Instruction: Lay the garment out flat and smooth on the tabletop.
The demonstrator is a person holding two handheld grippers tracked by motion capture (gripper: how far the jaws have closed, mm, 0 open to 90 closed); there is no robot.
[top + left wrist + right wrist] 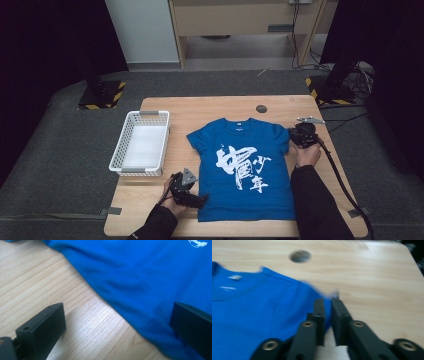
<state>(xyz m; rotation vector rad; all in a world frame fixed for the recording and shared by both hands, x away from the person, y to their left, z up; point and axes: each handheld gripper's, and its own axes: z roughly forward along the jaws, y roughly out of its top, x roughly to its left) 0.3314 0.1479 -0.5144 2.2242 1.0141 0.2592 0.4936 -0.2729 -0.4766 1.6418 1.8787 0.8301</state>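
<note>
A blue T-shirt (240, 170) with white lettering lies flat, front up, in the middle of the wooden table (210, 107). My left gripper (199, 200) rests on the table at the shirt's lower left hem. Its jaws stand wide open, one over bare wood and one over the blue cloth (140, 277). In its own view, the left gripper (117, 313) straddles the hem edge. My right gripper (295, 135) is at the shirt's right sleeve. In its own view, the right gripper (328, 302) is shut on the sleeve's (307, 297) outer edge, with a sliver of blue between the jaws.
A white slatted basket (141, 142) stands at the table's left side, beside the shirt. A round grey cable hole (261, 108) (300, 256) sits behind the collar. Bare wood (382, 285) stretches to the right of the sleeve. Black stands with yellow-striped feet stand on the floor beyond.
</note>
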